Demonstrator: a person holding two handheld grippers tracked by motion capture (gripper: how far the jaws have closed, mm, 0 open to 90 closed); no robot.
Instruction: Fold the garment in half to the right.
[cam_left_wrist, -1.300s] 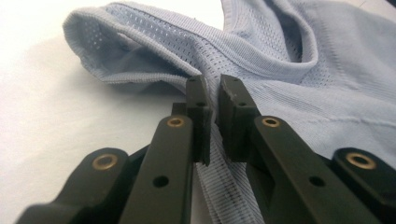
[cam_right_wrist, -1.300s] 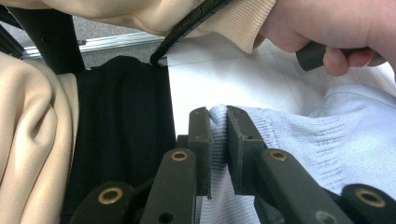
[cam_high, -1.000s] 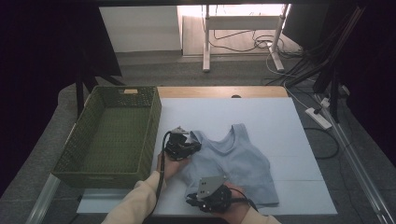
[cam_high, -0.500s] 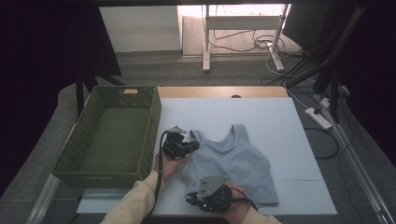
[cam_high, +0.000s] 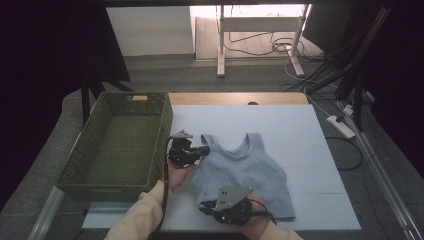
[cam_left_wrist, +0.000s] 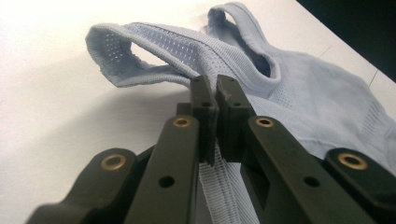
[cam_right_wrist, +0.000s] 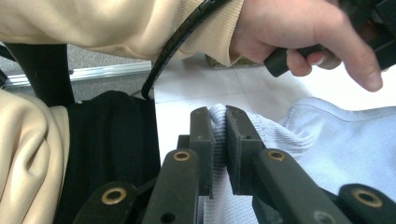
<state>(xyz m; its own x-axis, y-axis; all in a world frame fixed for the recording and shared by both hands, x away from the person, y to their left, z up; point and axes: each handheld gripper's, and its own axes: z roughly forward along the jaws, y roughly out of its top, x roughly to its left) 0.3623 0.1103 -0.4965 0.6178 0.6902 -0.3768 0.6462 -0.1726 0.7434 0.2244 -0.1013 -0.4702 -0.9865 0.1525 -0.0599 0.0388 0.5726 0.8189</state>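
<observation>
You've got the left gripper (cam_high: 202, 150) clenched on the left strap and the right gripper (cam_high: 202, 205) on the near-left hem of the tank top (cam_high: 247, 170) lying mid-counter right of the basket (cam_high: 117, 145); uneven lifting could slip that thin fabric out.

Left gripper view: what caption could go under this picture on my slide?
Black left gripper jaws shut on a strap of the light blue knitted tank top lying on the white table.
</observation>
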